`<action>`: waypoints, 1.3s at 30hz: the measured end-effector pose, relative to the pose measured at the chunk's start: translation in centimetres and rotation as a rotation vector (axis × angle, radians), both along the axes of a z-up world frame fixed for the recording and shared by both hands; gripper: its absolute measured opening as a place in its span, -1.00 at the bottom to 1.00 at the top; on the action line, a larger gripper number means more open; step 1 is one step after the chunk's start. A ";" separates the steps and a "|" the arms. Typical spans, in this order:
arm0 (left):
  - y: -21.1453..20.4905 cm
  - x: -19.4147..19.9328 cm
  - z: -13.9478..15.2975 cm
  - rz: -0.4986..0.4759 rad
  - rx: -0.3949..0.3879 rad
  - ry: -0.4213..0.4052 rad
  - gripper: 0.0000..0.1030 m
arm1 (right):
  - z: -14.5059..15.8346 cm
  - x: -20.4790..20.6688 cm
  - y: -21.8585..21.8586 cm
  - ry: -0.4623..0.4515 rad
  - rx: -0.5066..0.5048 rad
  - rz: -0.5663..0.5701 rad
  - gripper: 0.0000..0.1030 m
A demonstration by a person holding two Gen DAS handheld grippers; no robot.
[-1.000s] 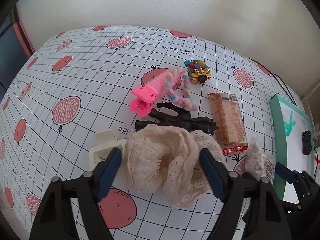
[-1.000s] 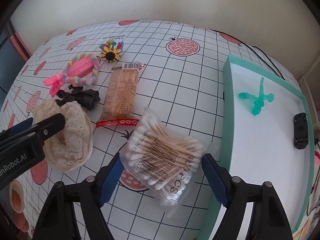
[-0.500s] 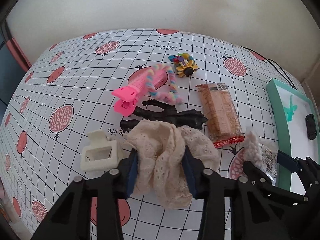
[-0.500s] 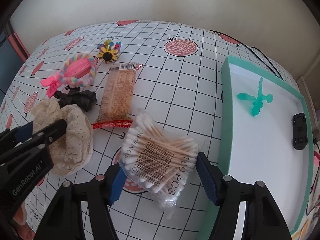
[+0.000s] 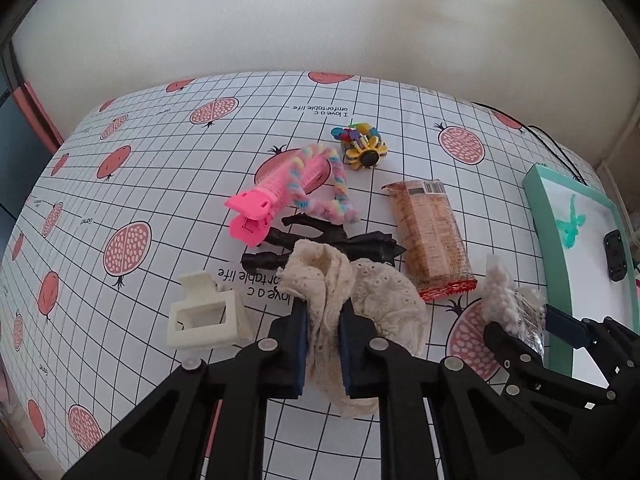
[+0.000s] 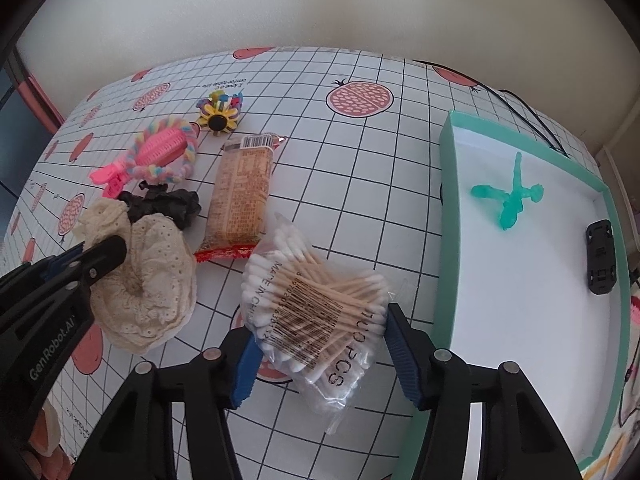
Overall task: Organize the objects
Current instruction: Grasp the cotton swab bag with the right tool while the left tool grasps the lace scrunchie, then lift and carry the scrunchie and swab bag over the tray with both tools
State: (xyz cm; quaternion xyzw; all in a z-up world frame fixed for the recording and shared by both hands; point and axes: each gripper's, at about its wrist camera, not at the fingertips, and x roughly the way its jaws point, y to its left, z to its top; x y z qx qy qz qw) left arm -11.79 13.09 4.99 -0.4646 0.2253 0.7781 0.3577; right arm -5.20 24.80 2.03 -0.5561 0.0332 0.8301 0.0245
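Left tool: my left tool (image 5: pixel 324 344) was clamped narrow on a fold of the cream lace fabric scrunchie (image 5: pixel 360 312), its blue pads pressed into the cloth from both sides.
Right tool: my right tool (image 6: pixel 318 354) stood wide around the clear plastic bag of wooden cotton swabs (image 6: pixel 316 304); I could not tell whether either pad touched the bag.
Scrunchie: most of it lay on the white grid-patterned surface with pomegranate prints (image 5: pixel 160 152), the gripped fold raised.
Beside the left tool: I saw a cream rectangular plastic hair claw (image 5: pixel 204 312) just left of the scrunchie, and a black ruffled fabric hair bow (image 5: pixel 332 240) just beyond it, touching its far edge.
Further out: a pink plastic hair clip (image 5: pixel 276 196) lay with a pastel braided hair loop (image 5: pixel 332 184) around it; past them sat a yellow flower-shaped clip with coloured bits (image 5: pixel 362 146).
Middle: an orange wrapped snack bar (image 6: pixel 240 192) lay between the hair things and the swabs.
Right edge: a teal-rimmed white shallow box (image 6: pixel 448 216) held a translucent green plastic clip (image 6: pixel 510 198) and a small black plastic clip (image 6: pixel 600 256), well apart.
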 end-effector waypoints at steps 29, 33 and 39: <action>1.6 4.6 8.3 -0.065 0.222 0.071 -0.74 | 6.2 2.1 4.5 0.131 -0.053 -0.082 0.16; 2.8 6.6 8.5 -0.104 0.246 0.050 -0.74 | 6.7 3.0 7.0 0.138 -0.043 -0.128 0.16; 4.5 9.4 8.6 -0.162 0.265 0.036 -0.75 | 7.4 4.4 11.2 0.149 -0.044 -0.210 0.16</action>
